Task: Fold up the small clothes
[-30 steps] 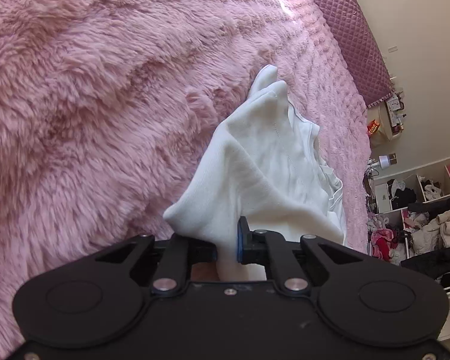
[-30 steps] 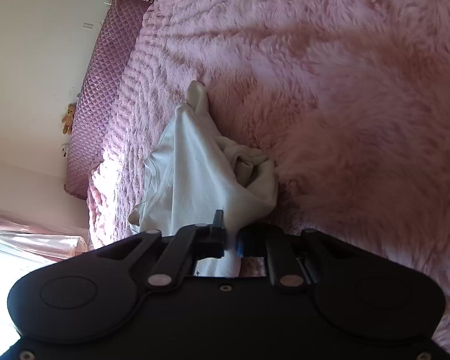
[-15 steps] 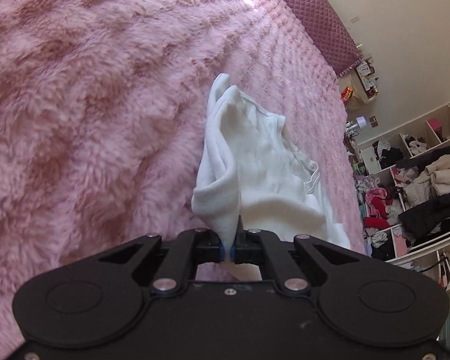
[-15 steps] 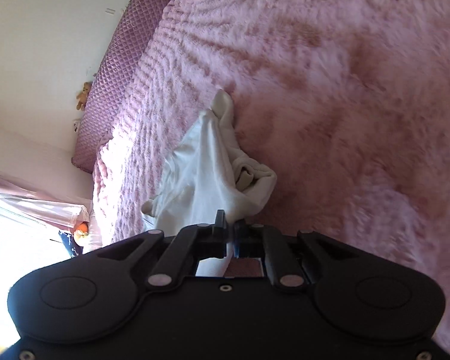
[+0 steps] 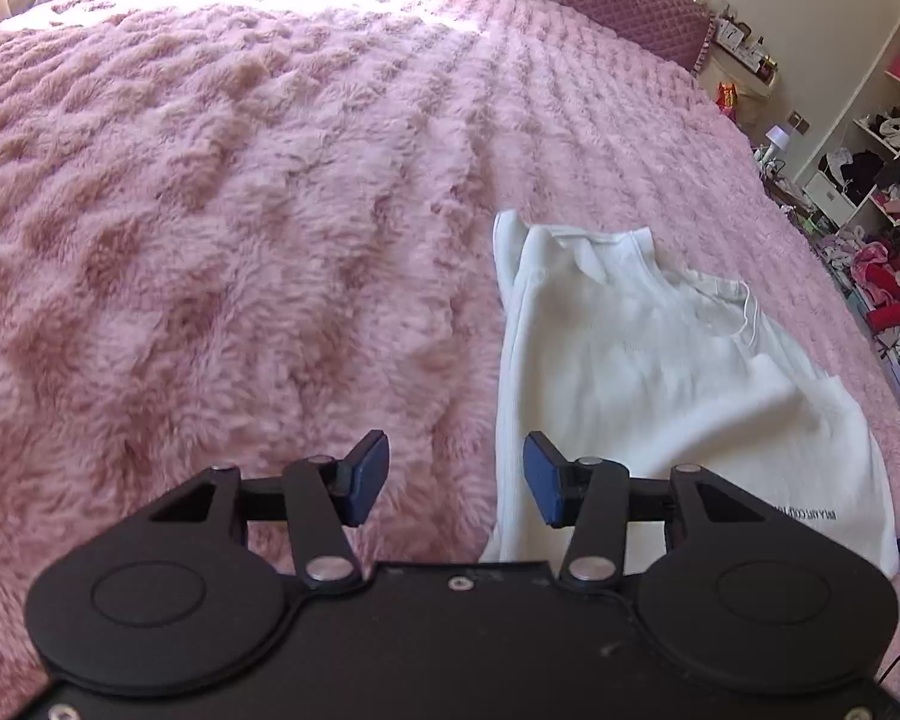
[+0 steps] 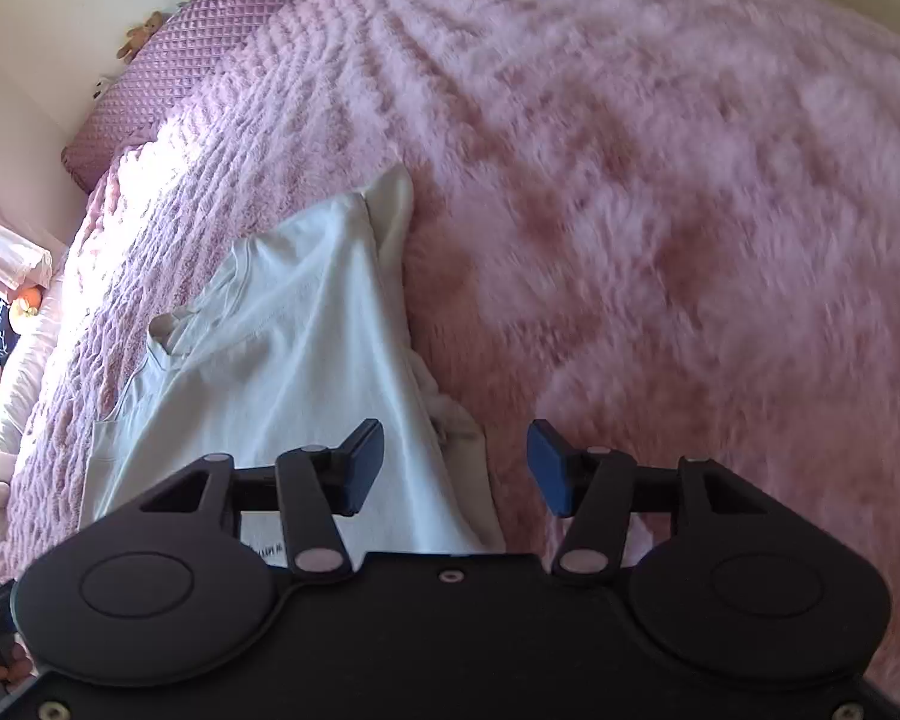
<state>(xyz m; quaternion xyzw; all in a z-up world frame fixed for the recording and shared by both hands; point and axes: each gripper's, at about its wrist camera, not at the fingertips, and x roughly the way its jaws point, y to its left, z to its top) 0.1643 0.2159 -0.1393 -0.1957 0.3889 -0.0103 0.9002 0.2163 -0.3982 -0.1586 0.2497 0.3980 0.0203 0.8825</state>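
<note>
One white top (image 5: 648, 372) is laid on the pink blanket (image 5: 240, 210) of the bed, folded lengthwise into a narrow strip. Its long axis is run from the claws at 6 o'clock up toward 12 o'clock, with the neckline at the far end and a small printed line near the hem, close to the claws.

In the left wrist view the top is found at 1 to 3 o'clock of the left claw (image 5: 456, 477); only its left folded edge is reached by the gap. In the right wrist view the top is found at 10 to 12 o'clock of the right claw (image 6: 455, 467), and its right edge, with a bunched sleeve, is seen in the gap. The hem is thus bracketed by both claws, and neither is judged clearly nearer.

Both claws have just been opened, and each is held open with nothing pinched; cloth is merely seen beneath them.

Counted: one top, two claws. A crosswise fold, hem brought toward neckline, is judged the likely next step.
</note>
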